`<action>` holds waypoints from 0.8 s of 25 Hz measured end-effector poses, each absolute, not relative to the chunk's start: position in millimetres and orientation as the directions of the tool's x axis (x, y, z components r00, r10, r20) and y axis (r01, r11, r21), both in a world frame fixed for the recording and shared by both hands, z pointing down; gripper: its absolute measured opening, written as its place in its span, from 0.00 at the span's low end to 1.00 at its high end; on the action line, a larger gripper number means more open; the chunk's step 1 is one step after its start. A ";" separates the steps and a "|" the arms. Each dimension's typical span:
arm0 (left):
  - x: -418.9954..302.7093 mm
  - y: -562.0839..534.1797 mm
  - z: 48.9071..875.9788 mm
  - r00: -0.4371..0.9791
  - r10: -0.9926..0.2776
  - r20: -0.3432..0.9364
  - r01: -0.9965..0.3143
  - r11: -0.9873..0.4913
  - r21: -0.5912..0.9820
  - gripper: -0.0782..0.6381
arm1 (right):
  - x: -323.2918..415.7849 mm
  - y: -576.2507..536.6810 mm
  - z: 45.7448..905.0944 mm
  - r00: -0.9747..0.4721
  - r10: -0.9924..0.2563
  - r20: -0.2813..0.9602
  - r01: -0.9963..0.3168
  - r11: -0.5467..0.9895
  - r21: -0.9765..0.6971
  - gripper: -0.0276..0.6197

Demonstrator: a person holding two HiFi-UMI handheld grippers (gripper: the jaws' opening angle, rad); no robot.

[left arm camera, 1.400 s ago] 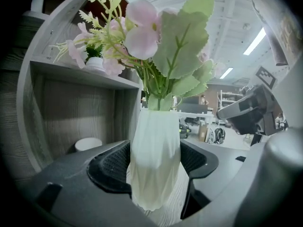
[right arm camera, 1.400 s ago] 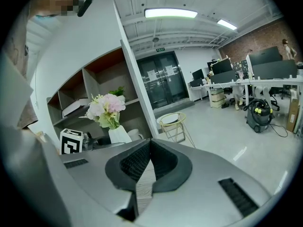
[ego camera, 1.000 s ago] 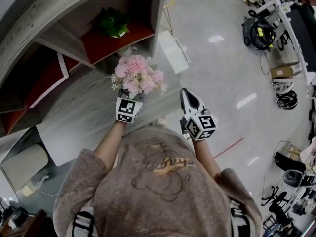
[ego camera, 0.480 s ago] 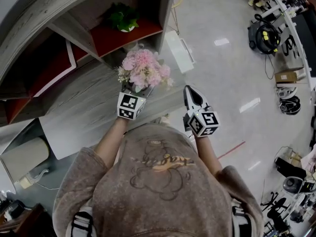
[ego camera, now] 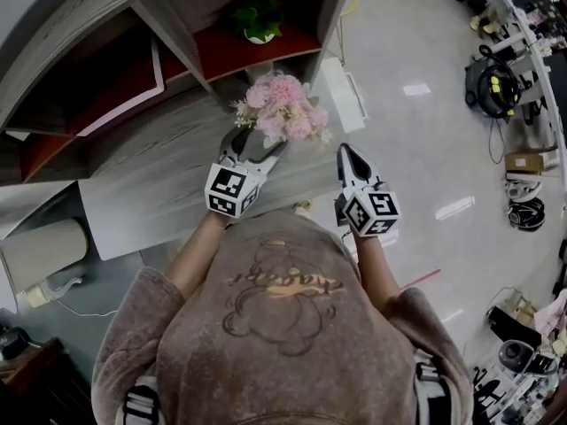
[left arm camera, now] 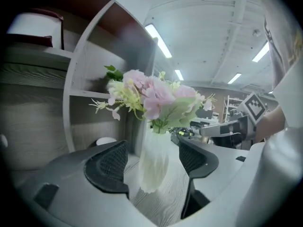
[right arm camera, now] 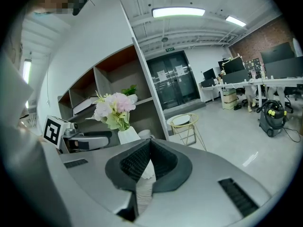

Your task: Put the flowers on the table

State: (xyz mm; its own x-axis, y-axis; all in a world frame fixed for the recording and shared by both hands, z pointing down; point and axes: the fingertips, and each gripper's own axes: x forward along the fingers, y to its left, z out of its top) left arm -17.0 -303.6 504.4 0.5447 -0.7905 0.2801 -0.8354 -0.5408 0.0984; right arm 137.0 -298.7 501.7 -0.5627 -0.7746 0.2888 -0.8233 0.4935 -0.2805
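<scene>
A bunch of pink flowers (ego camera: 283, 106) in a white ribbed vase (left arm camera: 154, 164) stands on the grey wood-grain table (ego camera: 151, 189), near its right end. My left gripper (ego camera: 255, 151) is open; its jaws stand either side of the vase with a gap on each side, and in the left gripper view (left arm camera: 151, 165) the vase stands upright between them. My right gripper (ego camera: 346, 156) is shut on nothing, off the table's right edge. From the right gripper view the flowers (right arm camera: 113, 109) and vase (right arm camera: 128, 135) show to the left of the shut jaws (right arm camera: 147, 161).
Behind the table is a shelf unit with red-lined cubbies; a green potted plant (ego camera: 255, 16) sits in one. A white stand (ego camera: 344, 96) is on the floor past the table's end. A vacuum cleaner (ego camera: 492, 87) and desks lie far right.
The left gripper carried the flowers forward over the table, set the vase down and opened off it. The right gripper stayed shut alongside.
</scene>
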 end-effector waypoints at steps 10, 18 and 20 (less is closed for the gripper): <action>-55.6 -272.3 466.2 0.458 -0.866 0.199 -0.888 -0.434 0.153 0.57 | 117.3 -291.8 485.5 -0.605 -0.754 0.256 -0.795 0.552 -0.250 0.04; -80.8 -265.2 455.9 0.352 -0.924 0.151 -0.929 -0.325 0.177 0.27 | 113.5 -285.5 481.8 -0.603 -0.758 0.249 -0.797 0.561 -0.222 0.04; -82.8 -264.4 456.8 0.337 -0.928 0.156 -0.936 -0.312 0.164 0.19 | 113.5 -283.8 482.9 -0.600 -0.761 0.247 -0.800 0.557 -0.224 0.04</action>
State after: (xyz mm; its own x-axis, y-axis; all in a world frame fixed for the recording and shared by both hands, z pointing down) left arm -82.8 -264.4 456.8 0.3373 -0.9284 0.1558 -0.9357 -0.3124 0.1641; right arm 113.5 -283.8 482.9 -0.5997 -0.7610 0.2474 -0.7996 0.5574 -0.2236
